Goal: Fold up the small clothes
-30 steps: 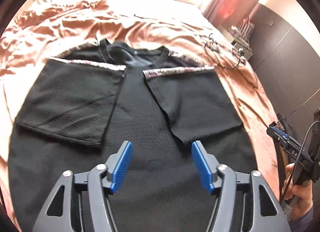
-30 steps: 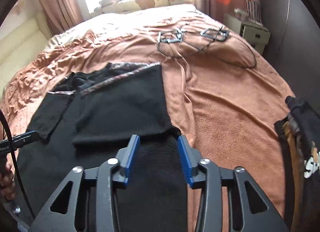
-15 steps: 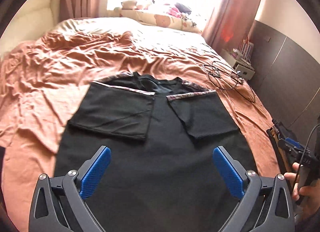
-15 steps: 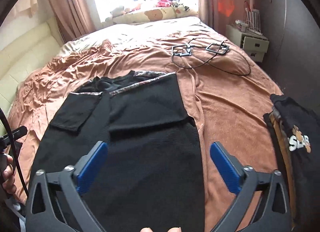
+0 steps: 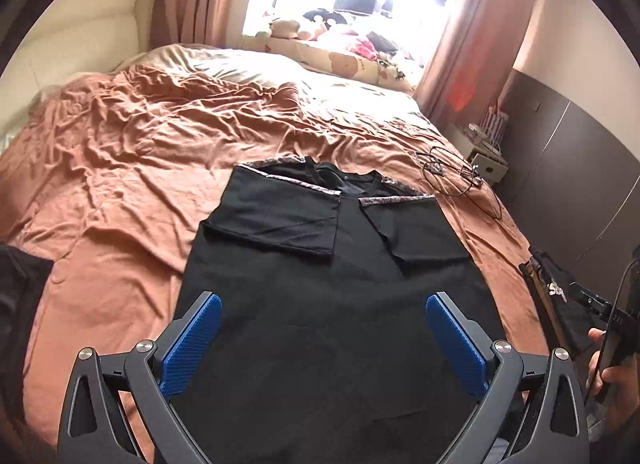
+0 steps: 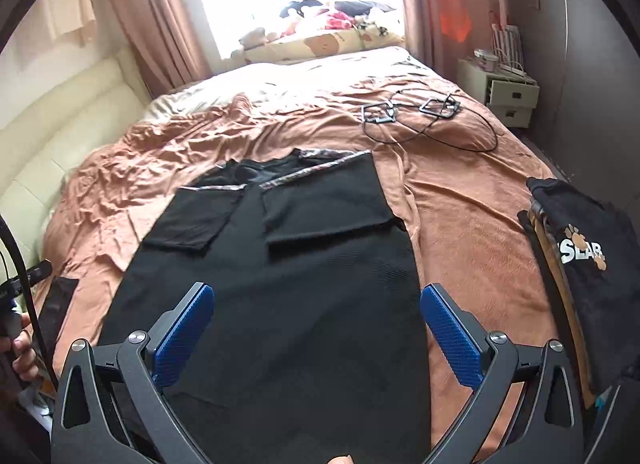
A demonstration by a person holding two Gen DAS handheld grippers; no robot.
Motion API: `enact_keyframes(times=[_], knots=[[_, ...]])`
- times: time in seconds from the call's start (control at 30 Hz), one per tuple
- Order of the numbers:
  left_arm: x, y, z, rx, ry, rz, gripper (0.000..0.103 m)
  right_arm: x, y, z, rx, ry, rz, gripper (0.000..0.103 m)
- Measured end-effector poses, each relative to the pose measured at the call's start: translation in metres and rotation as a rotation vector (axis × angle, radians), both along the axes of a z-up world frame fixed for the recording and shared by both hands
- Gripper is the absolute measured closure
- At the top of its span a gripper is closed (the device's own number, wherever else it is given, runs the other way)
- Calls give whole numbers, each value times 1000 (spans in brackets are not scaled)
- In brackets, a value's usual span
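Note:
A black T-shirt lies flat on the rust-coloured bedspread, collar toward the window. Both sleeves are folded inward onto the chest, showing patterned shoulder trim. My left gripper hovers wide open above the shirt's lower half, nothing between its blue pads. In the right wrist view my right gripper is likewise wide open and empty above the lower right part of the shirt. Neither touches the cloth.
A pile of folded dark clothes with white lettering sits at the bed's right edge. Black cables with frames lie on the far right of the bed. A white nightstand stands beyond. Another dark garment lies at the left.
Both grippers opened from partly closed to fully wide and drew back and up from the shirt, so the whole garment and more of the room show now.

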State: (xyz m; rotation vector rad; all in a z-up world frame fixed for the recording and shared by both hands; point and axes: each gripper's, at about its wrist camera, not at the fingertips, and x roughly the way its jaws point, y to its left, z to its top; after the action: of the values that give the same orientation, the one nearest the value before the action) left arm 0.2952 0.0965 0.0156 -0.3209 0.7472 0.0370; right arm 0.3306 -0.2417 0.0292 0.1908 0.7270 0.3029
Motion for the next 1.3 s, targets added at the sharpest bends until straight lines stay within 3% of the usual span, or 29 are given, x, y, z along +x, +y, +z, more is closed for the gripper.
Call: enact_keyframes(times=[0.33, 0.6, 0.73, 0.9, 1.03, 1.3], knots=[[-76, 16, 14, -1, -49, 16, 0, -66, -28, 3, 102, -40, 27, 0], [-128, 19, 18, 52, -59, 22, 0, -117, -41, -1, 79, -94, -16, 0], [-154, 21, 14, 84, -55, 36, 0, -138, -44, -7, 68, -100, -32, 0], [-186, 31, 10, 64, -78, 32, 0, -162, -49, -17, 47, -98, -47, 0], [-207, 36, 2, 68, -108, 30, 0, -178, -47, -21, -10, -152, -22, 0], [-225, 44, -24, 61, -89, 60, 0, -184, -70, -54, 68, -120, -1, 0]])
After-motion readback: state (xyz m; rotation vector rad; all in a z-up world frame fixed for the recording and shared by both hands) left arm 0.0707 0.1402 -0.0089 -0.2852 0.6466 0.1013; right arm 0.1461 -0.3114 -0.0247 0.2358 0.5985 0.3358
